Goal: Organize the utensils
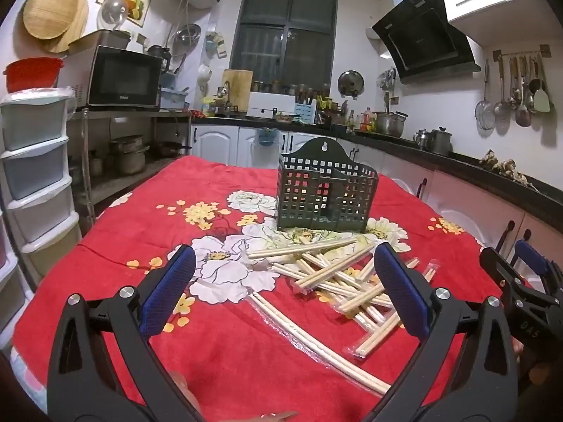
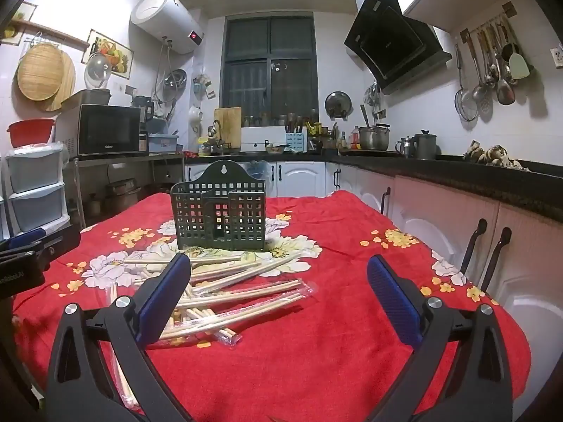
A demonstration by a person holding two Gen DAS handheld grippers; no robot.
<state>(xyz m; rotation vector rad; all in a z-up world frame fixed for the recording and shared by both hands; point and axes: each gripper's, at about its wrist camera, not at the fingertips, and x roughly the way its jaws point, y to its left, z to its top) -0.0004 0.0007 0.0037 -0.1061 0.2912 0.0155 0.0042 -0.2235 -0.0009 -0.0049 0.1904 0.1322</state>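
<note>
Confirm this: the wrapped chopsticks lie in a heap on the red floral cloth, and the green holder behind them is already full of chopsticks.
Wrong on one point: the green holder is empty, as the left wrist view shows through its grid. The wrapped chopsticks do lie heaped on the red floral cloth in front of it.

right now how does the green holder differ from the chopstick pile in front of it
The green holder stands upright and looks empty; the chopstick pile lies flat, criss-crossed. The green holder is dark perforated plastic in one piece; the chopstick pile is many pale sticks, many in clear wrappers. Both rest on the red floral cloth, untouched.
</note>
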